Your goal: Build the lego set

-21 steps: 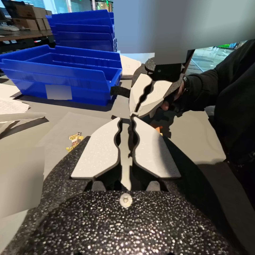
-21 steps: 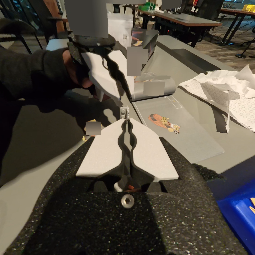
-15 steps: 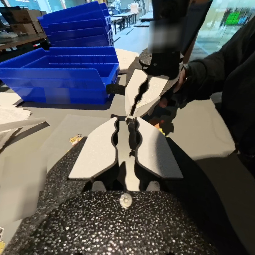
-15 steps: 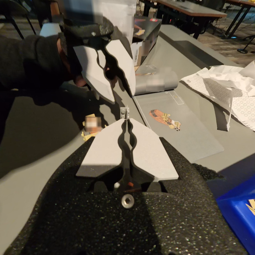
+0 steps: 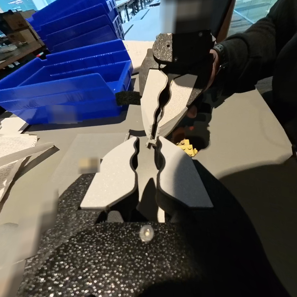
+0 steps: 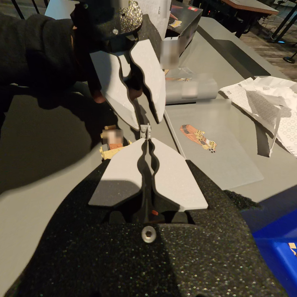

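Bare grey table (image 6: 40,160) is lying open on the left; stacked blue plastic bins (image 5: 72,90), crumpled white paper sheets (image 6: 265,102) and a tan brick model (image 6: 110,149) are crowding the rest.

Both views are dim and uneven, the left wrist view cooler, with bright daylight from windows at the top and right. The right wrist view is warmer and darker; a broad shadow of the sleeve (image 6: 32,53) covers the tabletop (image 6: 225,144) on the left. Speckled glare glints on the black gripper bodies in both views. Wide-angle distortion bends lines at the edges, and the bins (image 5: 67,83) lean. The lower-left edges smear with blur.
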### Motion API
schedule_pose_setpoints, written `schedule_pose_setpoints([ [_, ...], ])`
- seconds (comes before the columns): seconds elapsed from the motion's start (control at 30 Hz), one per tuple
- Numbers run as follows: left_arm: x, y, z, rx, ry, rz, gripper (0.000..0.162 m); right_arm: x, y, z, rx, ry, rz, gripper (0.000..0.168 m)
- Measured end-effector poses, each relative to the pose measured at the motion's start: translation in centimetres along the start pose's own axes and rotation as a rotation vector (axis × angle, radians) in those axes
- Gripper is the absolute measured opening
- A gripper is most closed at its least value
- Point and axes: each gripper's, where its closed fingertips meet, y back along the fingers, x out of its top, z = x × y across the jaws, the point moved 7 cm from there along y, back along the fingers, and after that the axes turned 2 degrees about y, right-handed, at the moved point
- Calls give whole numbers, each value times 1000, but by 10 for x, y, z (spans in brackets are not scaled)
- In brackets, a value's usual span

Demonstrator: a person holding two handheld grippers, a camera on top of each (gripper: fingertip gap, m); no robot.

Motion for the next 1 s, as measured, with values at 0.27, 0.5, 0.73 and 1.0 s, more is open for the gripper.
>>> schedule_pose_setpoints([
  [0.27,-1,-1,3,-9,-30,-16,12,0,0,0,0,13,-8,1],
  [0.5,-2,-3,4,-11,-48,-35,11,-1,-1,-1,-8,37,-18,1],
  [0.73,-3,-3,5,-13,-64,-58,10,-1,-1,-2,-8,46,-18,1],
  [1.0,-2,-2,4,-19,-53,-58,9,0,-1,-2,-6,40,-7,2],
])
